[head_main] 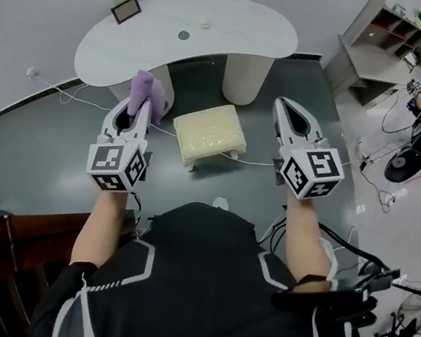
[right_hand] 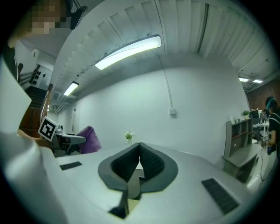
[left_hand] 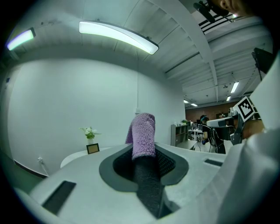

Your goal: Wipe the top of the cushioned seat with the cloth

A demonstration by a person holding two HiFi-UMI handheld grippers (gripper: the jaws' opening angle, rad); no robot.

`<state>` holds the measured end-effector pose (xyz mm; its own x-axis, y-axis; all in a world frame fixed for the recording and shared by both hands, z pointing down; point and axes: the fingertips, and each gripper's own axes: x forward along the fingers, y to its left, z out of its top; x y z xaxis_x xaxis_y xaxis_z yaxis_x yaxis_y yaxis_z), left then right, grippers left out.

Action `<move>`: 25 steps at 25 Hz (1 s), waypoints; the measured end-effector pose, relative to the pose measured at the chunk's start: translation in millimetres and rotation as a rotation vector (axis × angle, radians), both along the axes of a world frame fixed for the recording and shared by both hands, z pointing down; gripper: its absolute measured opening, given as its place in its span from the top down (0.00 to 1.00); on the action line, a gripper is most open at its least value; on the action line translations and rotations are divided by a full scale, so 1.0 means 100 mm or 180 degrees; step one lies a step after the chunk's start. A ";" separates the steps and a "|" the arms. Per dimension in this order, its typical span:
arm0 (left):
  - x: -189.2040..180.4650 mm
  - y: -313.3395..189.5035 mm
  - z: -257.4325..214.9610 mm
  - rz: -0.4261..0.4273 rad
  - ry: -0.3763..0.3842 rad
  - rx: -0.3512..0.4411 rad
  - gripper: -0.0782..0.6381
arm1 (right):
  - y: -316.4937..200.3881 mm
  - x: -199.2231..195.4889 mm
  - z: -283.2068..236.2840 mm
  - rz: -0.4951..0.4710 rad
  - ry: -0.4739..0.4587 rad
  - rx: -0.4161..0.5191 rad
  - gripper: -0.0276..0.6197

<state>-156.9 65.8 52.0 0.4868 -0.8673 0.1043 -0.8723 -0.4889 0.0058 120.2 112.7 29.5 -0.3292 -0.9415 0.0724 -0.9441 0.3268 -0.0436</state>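
Head view showed the left gripper (head_main: 141,108) clamped on a fuzzy purple cloth (head_main: 148,88), held in the air left of the pale yellow square cushioned seat (head_main: 211,130). The seat sat on the grey floor (head_main: 37,151) between the two grippers, w/ nothing touching it. Left gripper view agreed: jaws pinched on the cloth's lower part, the rest sticking up past the tips as one folded wad. The right gripper (head_main: 283,104) had its jaws closed on nothing and hovered right of the seat.

Risks, as I judged them: the grip was on a narrow bit of cloth, so dragging it over the cushion could pull it out or bunch it, esp. under hard pressure. The seat looked light on short legs, so a sideways wipe could shove it, & the thin white cable (head_main: 259,164) on the floor beside it might snag. Pressing too deep would put jaw tips, not cloth, on the top.

Room: the curved white surface (head_main: 193,33) & its pedestal leg (head_main: 246,78) stood just behind the seat, so far-edge strokes had little clearance. Front, left & right were open floor; wiping toward the person looked safest.
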 end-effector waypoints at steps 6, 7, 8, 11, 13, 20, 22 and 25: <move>0.28 -0.31 0.15 -0.0048 -0.0140 -0.0050 0.78 | -0.34 0.29 0.17 -0.0077 -0.0008 -0.0107 0.95; 0.27 -0.36 0.21 -0.0061 -0.0167 -0.0087 0.78 | -0.40 0.28 0.21 -0.0110 0.0024 -0.0136 0.95; 0.25 -0.41 0.28 -0.0071 -0.0200 -0.0130 0.78 | -0.46 0.24 0.26 -0.0148 0.0045 -0.0161 0.95; 0.16 -0.62 0.46 -0.0079 -0.0264 -0.0240 0.78 | -0.67 0.12 0.35 -0.0229 0.0043 -0.0211 0.95; 0.11 -0.83 0.58 -0.0062 -0.0261 -0.0292 0.78 | -0.90 0.05 0.39 -0.0214 0.0042 -0.0229 0.95; -0.36 -1.54 1.21 -0.0014 -0.0367 -0.0423 0.78 | -1.63 -0.38 0.50 -0.0088 0.0022 -0.0209 0.95; -0.49 -1.68 1.43 -0.0005 -0.0414 -0.0534 0.78 | -1.80 -0.51 0.59 -0.0069 0.0093 -0.0280 0.95; -0.59 -1.87 1.76 0.0033 -0.0474 -0.0715 0.78 | -2.03 -0.66 0.76 -0.0081 0.0107 -0.0402 0.95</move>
<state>-215.7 -121.2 228.3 0.4605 -0.8093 0.3647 -0.8666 -0.4989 -0.0128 54.5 -90.1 106.0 -0.3482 -0.9156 0.2013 -0.9372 0.3445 -0.0542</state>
